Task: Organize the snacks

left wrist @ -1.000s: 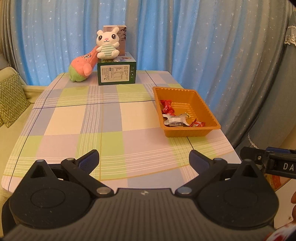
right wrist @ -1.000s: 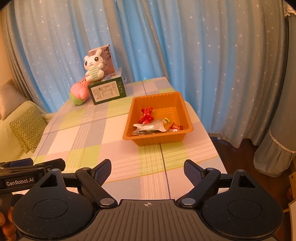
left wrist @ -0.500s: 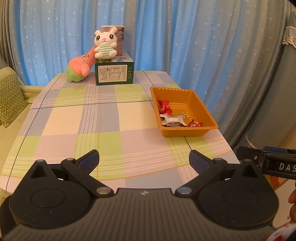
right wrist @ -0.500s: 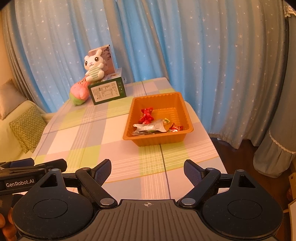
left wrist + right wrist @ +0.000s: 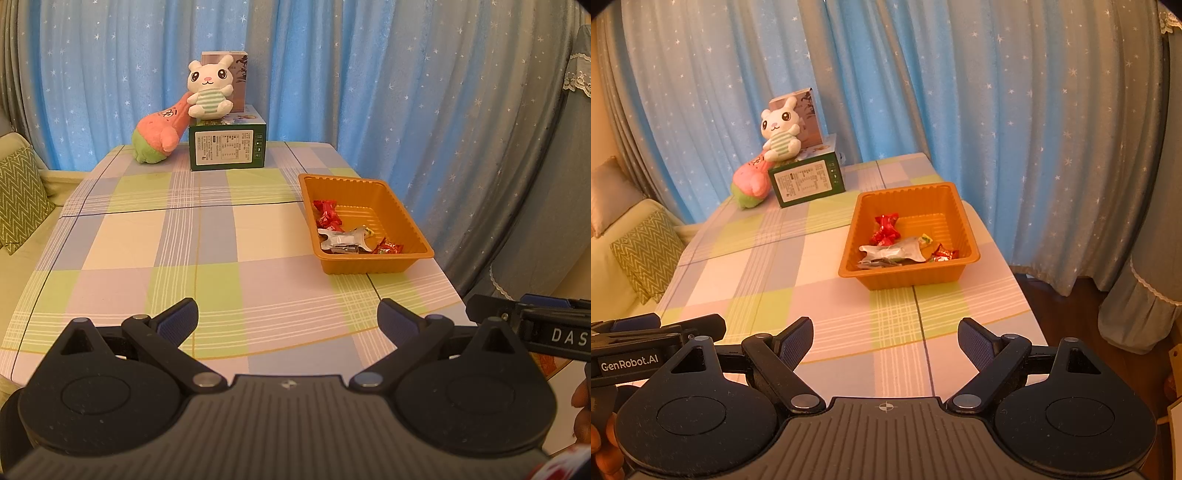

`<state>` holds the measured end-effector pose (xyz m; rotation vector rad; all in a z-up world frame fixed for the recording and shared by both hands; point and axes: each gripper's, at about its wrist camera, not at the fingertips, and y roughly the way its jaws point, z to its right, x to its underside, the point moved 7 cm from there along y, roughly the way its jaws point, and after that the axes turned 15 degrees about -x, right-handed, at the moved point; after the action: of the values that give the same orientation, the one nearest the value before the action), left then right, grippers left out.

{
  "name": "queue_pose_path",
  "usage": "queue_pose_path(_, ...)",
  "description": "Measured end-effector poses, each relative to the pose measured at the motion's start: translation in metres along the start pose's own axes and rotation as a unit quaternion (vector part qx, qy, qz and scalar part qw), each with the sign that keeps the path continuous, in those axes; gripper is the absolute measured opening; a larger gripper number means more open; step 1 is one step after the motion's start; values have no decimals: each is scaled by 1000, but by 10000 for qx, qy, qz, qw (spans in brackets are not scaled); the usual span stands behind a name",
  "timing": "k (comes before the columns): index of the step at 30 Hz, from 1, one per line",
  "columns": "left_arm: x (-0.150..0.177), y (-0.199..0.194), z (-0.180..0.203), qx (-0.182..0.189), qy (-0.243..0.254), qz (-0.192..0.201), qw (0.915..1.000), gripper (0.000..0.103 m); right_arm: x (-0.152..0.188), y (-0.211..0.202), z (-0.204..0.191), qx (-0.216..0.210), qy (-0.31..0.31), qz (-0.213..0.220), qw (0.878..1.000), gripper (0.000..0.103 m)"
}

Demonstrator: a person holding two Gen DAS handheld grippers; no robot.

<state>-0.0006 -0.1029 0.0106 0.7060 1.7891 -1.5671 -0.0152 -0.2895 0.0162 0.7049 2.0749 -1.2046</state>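
Observation:
An orange tray (image 5: 406,218) (image 5: 967,225) stands on the right side of the checked table (image 5: 184,240) (image 5: 757,280). Inside it lie red-wrapped candies (image 5: 327,216) (image 5: 886,227), a silver snack packet (image 5: 345,240) (image 5: 892,253) and a small red sweet (image 5: 388,247) (image 5: 943,254). My left gripper (image 5: 288,317) is open over the table's near edge, nothing between its blue pads. My right gripper (image 5: 885,339) is open too, empty, short of the tray. Each gripper shows at the edge of the other's view.
At the table's far end a green box (image 5: 227,146) (image 5: 807,181) carries a white plush rabbit (image 5: 208,90) (image 5: 781,131), with a pink and green plush (image 5: 159,133) (image 5: 750,182) leaning beside it. Blue starred curtains hang behind. A sofa with a patterned cushion (image 5: 18,206) (image 5: 646,251) lies left.
The left view has shifted slightly, so the tray and box sit a little further left in it. Both grippers stay open and empty; the right view is unchanged.

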Motion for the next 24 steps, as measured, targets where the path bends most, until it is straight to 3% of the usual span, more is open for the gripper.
queue_pose_path(24,-1,-2,1,26,6,4,10000,102,-1,0,-1,-7,0,25,10000,85)
